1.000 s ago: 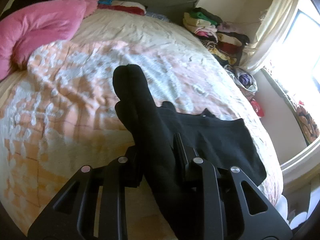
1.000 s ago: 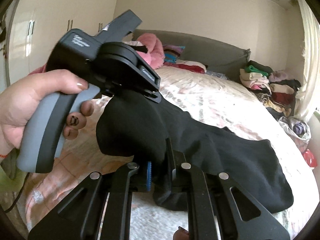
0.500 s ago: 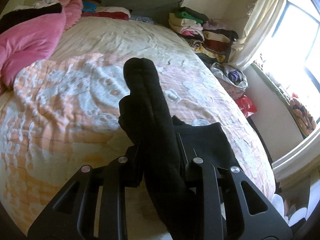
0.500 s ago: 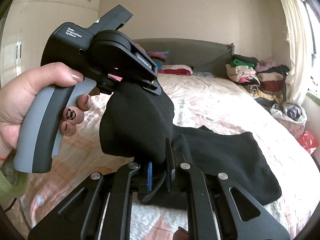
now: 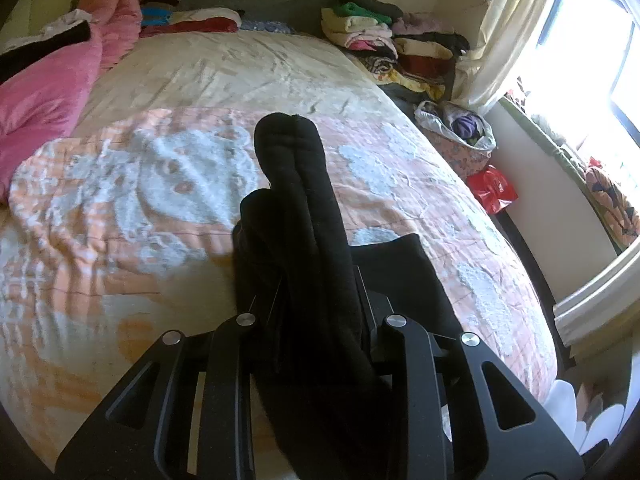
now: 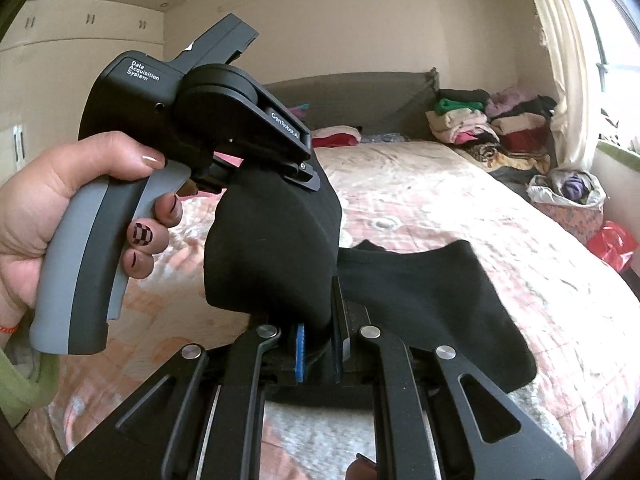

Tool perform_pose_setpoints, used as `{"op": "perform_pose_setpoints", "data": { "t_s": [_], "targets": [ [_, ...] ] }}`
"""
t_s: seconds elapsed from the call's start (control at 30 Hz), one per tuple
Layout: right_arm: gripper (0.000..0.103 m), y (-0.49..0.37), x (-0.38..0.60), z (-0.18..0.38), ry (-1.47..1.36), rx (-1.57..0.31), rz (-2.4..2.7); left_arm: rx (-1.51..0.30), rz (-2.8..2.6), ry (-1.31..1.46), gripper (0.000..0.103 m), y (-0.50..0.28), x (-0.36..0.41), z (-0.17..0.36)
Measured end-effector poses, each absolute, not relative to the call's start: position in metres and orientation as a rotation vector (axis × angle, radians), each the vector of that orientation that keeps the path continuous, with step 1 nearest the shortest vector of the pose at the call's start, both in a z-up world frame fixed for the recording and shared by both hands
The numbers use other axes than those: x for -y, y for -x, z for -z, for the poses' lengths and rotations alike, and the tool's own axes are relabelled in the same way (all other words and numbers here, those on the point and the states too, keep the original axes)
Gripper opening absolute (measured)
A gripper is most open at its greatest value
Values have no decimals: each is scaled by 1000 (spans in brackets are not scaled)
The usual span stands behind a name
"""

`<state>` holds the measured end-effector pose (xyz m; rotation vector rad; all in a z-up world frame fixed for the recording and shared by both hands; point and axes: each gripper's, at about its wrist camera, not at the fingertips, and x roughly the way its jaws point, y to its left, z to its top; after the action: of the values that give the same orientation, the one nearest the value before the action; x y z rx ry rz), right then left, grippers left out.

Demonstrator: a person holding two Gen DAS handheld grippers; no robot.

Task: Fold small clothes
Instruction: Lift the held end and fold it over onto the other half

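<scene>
A small black garment [image 6: 276,248] hangs in the air between both grippers above the bed. My right gripper [image 6: 320,344] is shut on its lower fold. My left gripper [image 5: 316,300] is shut on another part of it; in the right wrist view the left gripper [image 6: 296,172] sits at upper left, held by a hand [image 6: 60,208]. In the left wrist view the black garment [image 5: 296,200] stands up in a bunched fold between the fingers. The rest of the cloth [image 6: 432,296] trails to the right over the bed.
The bed has a peach and white patterned cover [image 5: 140,200]. A pink blanket [image 5: 44,92] lies at its far left. Stacked folded clothes [image 5: 384,40] are at the far right by the headboard. A bag of clothes [image 5: 460,132] and a window [image 5: 580,52] are on the right.
Both grippers have lifted the black garment higher and turned toward the headboard. The trailing cloth has gathered closer under the grippers.
</scene>
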<state>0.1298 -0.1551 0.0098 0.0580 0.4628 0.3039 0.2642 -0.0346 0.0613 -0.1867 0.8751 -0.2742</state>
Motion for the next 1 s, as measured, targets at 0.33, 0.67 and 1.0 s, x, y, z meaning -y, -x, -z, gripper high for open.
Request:
{"op": "perform_pose_setpoints", "data": {
  "t_s": [0.33,0.67,1.0],
  "targets": [
    [9,-133,185,3,-108,-512,-260,-921,295,145,19,-278,83,-49],
    [9,-145,219,26,-267,-615,-277,-994,302,102,20,-298,120,-25],
    [9,-155,256,48,-472,-704,-320,-1087,310,102,27,-322,157,7]
  ]
}}
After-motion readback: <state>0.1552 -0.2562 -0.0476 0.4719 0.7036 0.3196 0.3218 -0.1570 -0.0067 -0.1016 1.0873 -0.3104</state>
